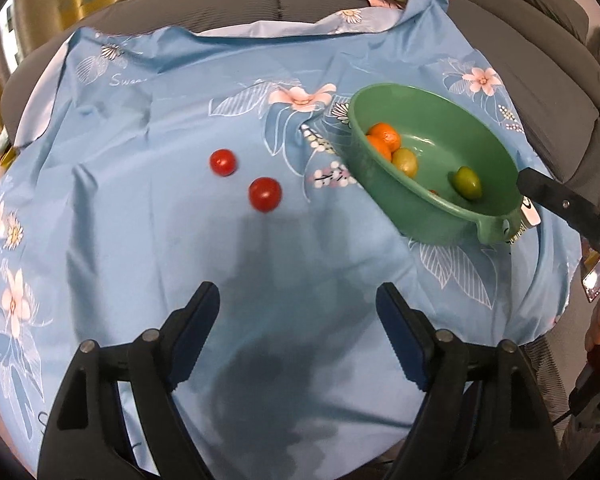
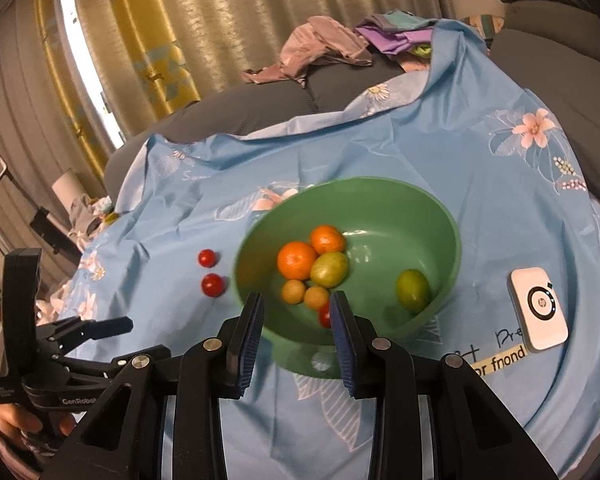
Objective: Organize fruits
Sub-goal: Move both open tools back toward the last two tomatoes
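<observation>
**Fruits gathered in the green bowl, two tomatoes outside it**

Fruits lie mostly inside a round green plastic bowl (image 2: 440, 216) on a light-blue floral cloth (image 1: 160, 248): two large oranges (image 2: 297, 260), a yellow-green fruit (image 2: 329, 269), two small orange fruits (image 2: 293, 292), a green lime-like fruit (image 2: 413, 291) and a red one partly hidden behind a finger. Two red cherry tomatoes (image 1: 265, 194) sit on the cloth just left of the bowl, close together.

Left gripper (image 1: 298, 300) hovers with jaws wide apart and nothing between them, near the bowl's left. Right gripper (image 2: 297, 308) points at the bowl's near rim, jaws narrow and empty.

Right of the bowl lies a white rounded device (image 2: 539, 310) marked "hp". Beside it, a yellow strip (image 2: 500, 360) reads "or fnond", with handwriting above it that is only partly legible. The cloth shows "Swee" in script beyond the bowl. The left tool's body reads "GenRobot".
</observation>
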Demonstrator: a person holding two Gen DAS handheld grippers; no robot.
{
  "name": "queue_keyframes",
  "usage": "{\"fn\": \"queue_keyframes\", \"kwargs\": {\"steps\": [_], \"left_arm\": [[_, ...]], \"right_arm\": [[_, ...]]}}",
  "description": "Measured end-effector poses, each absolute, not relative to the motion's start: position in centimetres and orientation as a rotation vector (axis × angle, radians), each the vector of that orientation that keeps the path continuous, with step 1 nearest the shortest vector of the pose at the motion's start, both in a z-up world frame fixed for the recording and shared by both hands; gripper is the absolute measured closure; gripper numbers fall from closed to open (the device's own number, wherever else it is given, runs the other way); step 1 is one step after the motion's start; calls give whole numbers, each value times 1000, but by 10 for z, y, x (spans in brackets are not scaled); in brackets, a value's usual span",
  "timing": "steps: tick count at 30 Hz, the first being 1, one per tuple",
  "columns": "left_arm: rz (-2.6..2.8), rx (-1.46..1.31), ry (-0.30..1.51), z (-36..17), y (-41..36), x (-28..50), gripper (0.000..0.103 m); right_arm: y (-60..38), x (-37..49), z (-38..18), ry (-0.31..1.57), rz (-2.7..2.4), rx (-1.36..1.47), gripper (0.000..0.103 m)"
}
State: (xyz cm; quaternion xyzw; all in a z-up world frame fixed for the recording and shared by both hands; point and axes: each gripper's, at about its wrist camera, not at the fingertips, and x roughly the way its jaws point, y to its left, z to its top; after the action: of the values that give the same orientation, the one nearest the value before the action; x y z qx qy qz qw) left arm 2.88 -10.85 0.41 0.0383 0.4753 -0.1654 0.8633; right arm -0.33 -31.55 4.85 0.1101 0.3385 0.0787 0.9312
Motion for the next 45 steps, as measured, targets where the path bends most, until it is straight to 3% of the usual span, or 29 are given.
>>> {"fn": "queue_keyframes", "kwargs": {"steps": [22,45], "left_arm": [[-333,-19,988,4,-66,13,22],[-338,-86,956,-4,-18,42,22]], "right_arm": [[-255,-13,61,689,275,111,69],[-183,31,27,818,373,9,69]]}}
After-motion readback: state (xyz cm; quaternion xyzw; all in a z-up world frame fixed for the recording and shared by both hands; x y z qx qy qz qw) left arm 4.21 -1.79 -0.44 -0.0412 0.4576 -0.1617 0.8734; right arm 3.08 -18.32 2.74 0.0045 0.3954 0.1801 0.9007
